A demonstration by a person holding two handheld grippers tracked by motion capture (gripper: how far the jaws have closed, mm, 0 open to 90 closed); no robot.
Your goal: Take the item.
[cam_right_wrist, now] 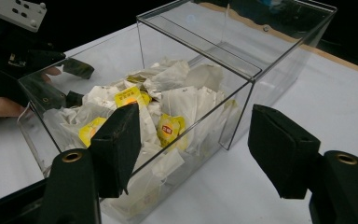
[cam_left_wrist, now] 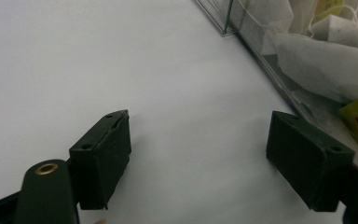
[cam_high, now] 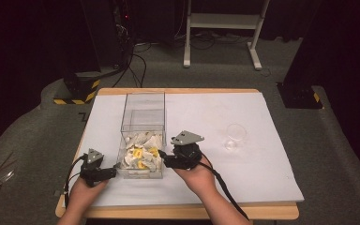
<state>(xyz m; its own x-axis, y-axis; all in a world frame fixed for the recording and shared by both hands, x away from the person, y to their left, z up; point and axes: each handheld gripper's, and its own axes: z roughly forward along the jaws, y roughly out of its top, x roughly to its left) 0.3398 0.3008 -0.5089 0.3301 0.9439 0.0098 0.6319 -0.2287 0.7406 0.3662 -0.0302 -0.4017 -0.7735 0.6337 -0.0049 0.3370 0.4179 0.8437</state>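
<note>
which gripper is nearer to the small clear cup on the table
Right. The right gripper is at the clear box's right side, on the clear cup's side. The left gripper is beyond the box's left side, farther away.

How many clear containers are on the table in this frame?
2. A clear box of tea bags stands left of centre, between the left gripper and right gripper. A small clear cup stands apart to its right.

Counter point(cam_high: 262, 178): white sheet, tan wood edge. Box point(cam_high: 143, 112): clear. Tea bags point(cam_right_wrist: 186, 98): white, yellow tags. Both tools, left point(cam_left_wrist: 198, 158) and right point(cam_right_wrist: 193, 149): black, grey plates. Cup point(cam_high: 235, 136): clear. Floor point(cam_high: 342, 154): grey carpet. Base point(cam_high: 77, 91): yellow-black striped.
</note>
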